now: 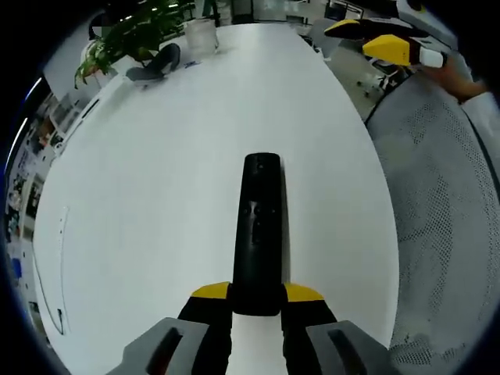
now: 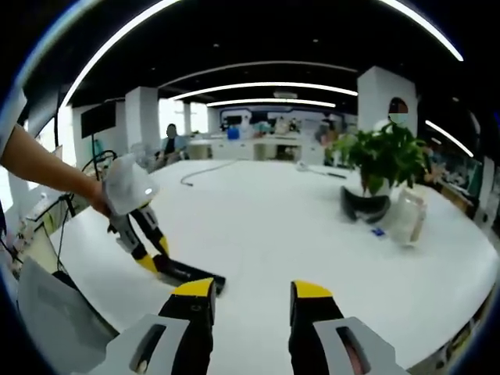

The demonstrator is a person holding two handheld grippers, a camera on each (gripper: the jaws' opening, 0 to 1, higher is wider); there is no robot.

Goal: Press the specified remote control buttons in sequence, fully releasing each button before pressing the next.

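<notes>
A long black remote control (image 1: 258, 226) lies on the white table (image 1: 156, 172), its near end clamped between the yellow-tipped jaws of my left gripper (image 1: 258, 295), which is shut on it. In the right gripper view the same left gripper (image 2: 152, 262) comes in from the left, held by a person's hand, with the remote (image 2: 195, 276) pointing right along the table (image 2: 273, 226). My right gripper (image 2: 253, 289) hovers above the table's near edge, open and holding nothing. It also appears far off at the upper right, as the right gripper (image 1: 375, 41) beyond the table edge.
A potted plant (image 1: 129, 35) (image 2: 383, 156), a dark headset-like object (image 1: 156, 62) (image 2: 363, 207) and a clear cup (image 1: 199, 35) (image 2: 406, 215) stand at the table's far end. A grey mesh chair (image 1: 437, 203) sits beside the table. A cable (image 2: 205, 172) lies further back.
</notes>
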